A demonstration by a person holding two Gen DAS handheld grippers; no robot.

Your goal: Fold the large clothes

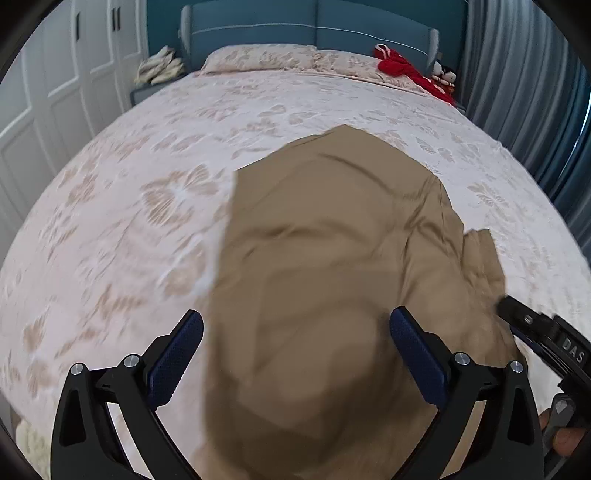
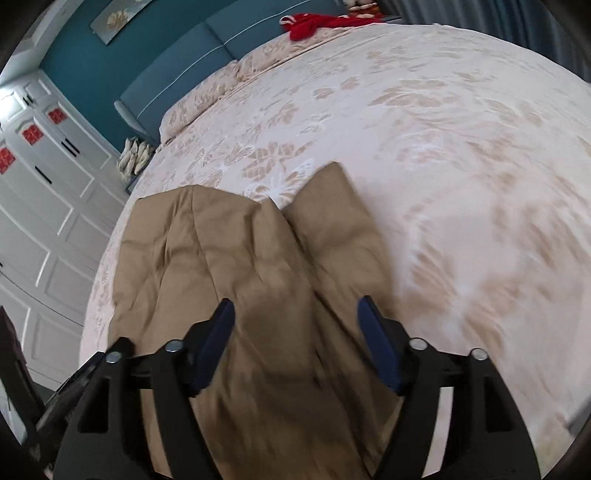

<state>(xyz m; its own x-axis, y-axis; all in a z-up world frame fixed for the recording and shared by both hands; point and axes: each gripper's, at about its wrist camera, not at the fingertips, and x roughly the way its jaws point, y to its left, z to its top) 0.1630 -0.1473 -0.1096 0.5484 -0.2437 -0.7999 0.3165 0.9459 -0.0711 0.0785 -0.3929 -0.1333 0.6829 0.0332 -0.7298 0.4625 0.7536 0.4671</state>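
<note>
A large tan garment [image 1: 332, 258], which looks like trousers, lies creased on the floral bedspread [image 1: 147, 184]. In the right wrist view the tan garment [image 2: 229, 258] shows two leg ends pointing toward the headboard. My left gripper [image 1: 295, 317] hovers over the near part of the cloth with its jaws wide apart and nothing pinched between the blue pads [image 1: 177, 354]. My right gripper [image 2: 295, 306] is also open above the cloth, pads [image 2: 218, 343] clear of it. Part of the right gripper's body [image 1: 535, 325] shows at the right edge of the left wrist view.
Pillows [image 1: 258, 57] lie against a blue headboard [image 1: 317, 26]. A red garment [image 1: 402, 70] and plush toys [image 1: 445, 75] sit at the far right corner. White wardrobe doors [image 2: 44, 221] stand left of the bed, a folded pile [image 1: 159, 68] on a nightstand, curtains [image 1: 524, 92] on the right.
</note>
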